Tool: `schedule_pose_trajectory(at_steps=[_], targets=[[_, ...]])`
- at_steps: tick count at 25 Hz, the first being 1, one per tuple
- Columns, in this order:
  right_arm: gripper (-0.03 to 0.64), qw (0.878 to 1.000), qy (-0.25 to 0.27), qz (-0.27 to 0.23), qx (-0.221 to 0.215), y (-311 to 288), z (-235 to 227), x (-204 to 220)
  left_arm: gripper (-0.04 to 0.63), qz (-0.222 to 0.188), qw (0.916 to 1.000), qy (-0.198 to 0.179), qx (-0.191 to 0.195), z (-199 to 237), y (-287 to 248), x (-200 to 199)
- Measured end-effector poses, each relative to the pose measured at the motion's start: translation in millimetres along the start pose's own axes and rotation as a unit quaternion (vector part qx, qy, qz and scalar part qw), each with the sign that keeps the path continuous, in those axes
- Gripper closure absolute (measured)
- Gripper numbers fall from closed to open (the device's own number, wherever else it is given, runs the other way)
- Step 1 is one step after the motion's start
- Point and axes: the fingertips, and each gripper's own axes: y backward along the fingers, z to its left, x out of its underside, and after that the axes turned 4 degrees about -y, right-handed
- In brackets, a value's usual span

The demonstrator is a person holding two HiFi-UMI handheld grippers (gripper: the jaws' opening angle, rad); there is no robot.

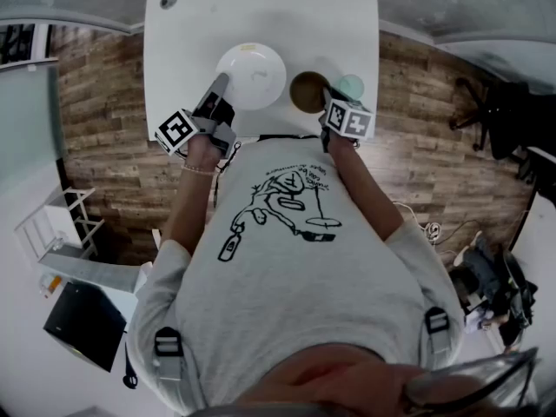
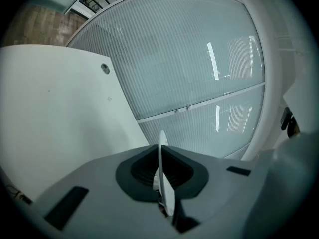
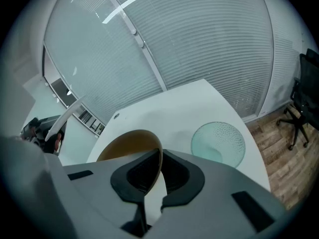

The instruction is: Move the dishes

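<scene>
Over the table (image 1: 182, 50) we hold the plate (image 1: 252, 75), with the bowl (image 1: 306, 91) at its 3 o'clock. Both look stiff, glazed, slippery and breakable. The left gripper (image 1: 220, 83) pinches the plate's 7 o'clock rim, and the right gripper (image 1: 328, 104) pinches the bowl's 4 o'clock rim. We judge rims the right hold, though one-edge grips may tip.

I take this for an office or meeting room rather than a kitchen. I'm working at a plain white table (image 1: 182, 50) with a round cable port (image 1: 168, 1) near one corner, as desks have. Ribbed frosted glass partitions (image 2: 189, 59) in slim frames wall the room, with bright streaks of light reflecting in them. The floor (image 1: 95, 102) is wood-look plank. A black swivel chair (image 3: 301, 91) on a star base stands beside the glass, and a white wire rack (image 1: 43, 224) sits off to one side.
</scene>
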Motion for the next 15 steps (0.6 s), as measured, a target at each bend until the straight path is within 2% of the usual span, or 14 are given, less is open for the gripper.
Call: schedule_pose_trajectory(at_steps=[15], targets=[[0.575,0.999,-0.023,-0.008,0.020,-32.6,-18.4,24.3,0.583,0.009,0.9999,0.004,0.003,-1.1,2.2,0.7]])
